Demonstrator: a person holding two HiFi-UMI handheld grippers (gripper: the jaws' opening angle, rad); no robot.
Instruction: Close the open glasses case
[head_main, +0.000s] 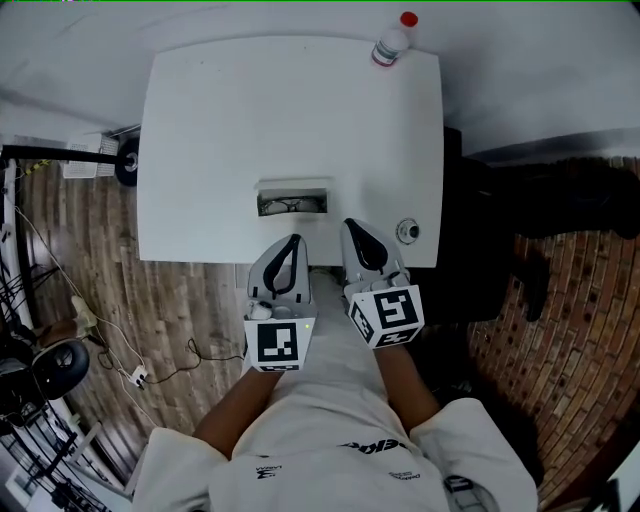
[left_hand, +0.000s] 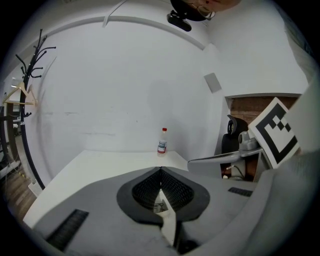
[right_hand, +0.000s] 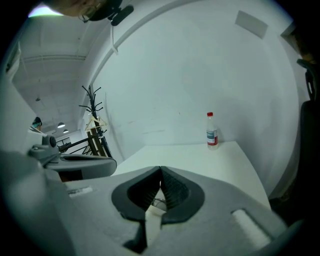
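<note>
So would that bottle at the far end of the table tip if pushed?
Probably yes: the bottle is tall and narrow, standing upright, so a push near its red cap would likely topple it. It stands close to the table edge, so it might roll off.
</note>
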